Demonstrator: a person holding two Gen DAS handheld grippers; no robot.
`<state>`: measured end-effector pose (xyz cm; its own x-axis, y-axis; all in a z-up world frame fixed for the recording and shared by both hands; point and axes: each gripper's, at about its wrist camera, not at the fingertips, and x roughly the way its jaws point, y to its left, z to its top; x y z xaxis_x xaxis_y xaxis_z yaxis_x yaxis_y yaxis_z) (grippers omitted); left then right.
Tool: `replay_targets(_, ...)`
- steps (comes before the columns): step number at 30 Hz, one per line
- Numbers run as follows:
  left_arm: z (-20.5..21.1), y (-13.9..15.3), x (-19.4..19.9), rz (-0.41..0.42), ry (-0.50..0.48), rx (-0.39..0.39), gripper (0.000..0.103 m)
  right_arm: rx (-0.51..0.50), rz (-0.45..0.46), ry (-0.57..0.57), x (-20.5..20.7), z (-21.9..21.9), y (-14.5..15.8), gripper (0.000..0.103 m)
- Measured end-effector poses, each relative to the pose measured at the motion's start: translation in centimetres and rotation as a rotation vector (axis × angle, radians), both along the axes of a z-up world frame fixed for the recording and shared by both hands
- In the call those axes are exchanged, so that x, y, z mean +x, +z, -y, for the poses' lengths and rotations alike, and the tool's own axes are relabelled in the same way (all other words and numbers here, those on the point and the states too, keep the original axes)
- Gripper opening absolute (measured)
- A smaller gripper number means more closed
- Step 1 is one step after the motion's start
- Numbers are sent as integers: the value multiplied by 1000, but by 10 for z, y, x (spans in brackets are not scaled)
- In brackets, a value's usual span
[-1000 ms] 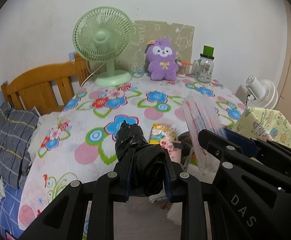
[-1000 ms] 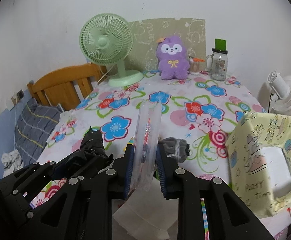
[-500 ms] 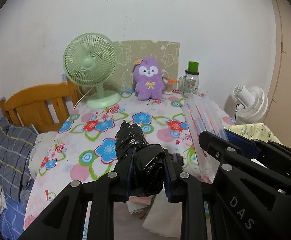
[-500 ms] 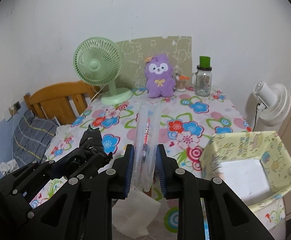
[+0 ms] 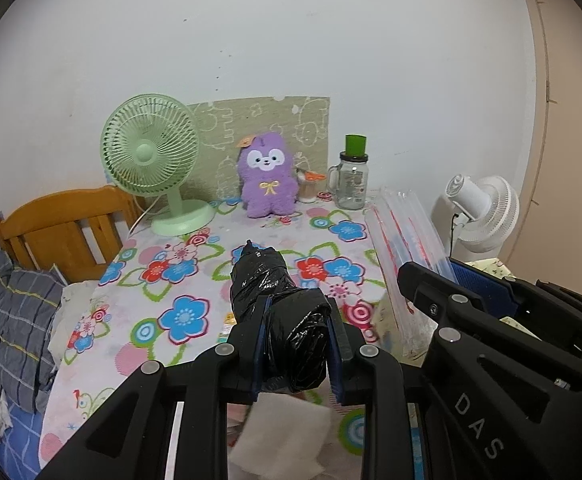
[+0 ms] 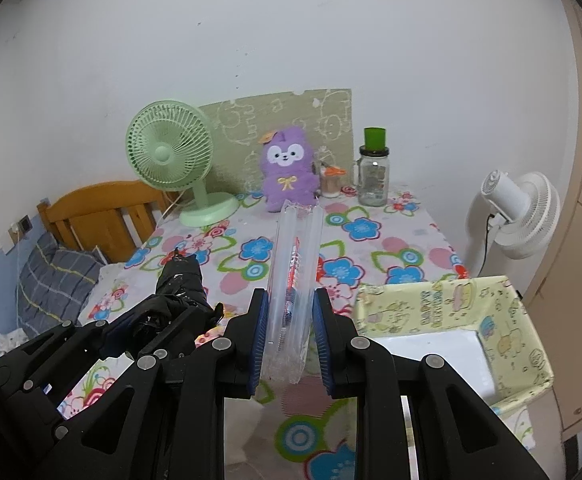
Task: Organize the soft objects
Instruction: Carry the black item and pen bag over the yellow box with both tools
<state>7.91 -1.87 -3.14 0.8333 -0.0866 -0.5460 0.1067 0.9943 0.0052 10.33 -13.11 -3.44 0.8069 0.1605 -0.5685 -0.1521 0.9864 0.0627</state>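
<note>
Well, from where I sit the table [image 6: 411, 240] with its flowered cloth fills both views, and beside its right edge stands the yellow fabric bin [image 6: 531, 344], mouth up, white floor showing, nothing visible in it; I take that bin for the place the soft things go. At the back of the table are the green fan [image 5: 151, 156], the purple plush toy [image 5: 267, 176] and the glass jar [image 5: 353, 178], all well apart from my tools. My two grippers hang side by side above the near edge, both carrying; so I judge the step in hand is the carry, with pick-up done and deposit not yet made. The right gripper [image 6: 291, 330] is clamped on the clear plastic bag pack [image 6: 297, 264], which stands up between its pads; the left gripper [image 5: 295, 350] is clamped on the black plastic bundle [image 5: 267, 284], which juts forward past the fingertips. Next, I think, I must swing right over the bin's mouth and release only once each load is inside the rim; the limp pack may catch on the soft wall.
</note>
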Motion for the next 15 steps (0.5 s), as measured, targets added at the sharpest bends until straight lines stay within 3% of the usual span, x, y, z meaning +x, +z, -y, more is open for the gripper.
replay_targets(15, 57, 2, 4, 1, -42, -13, 24, -16, 3, -35, 3, 61, 5, 26)
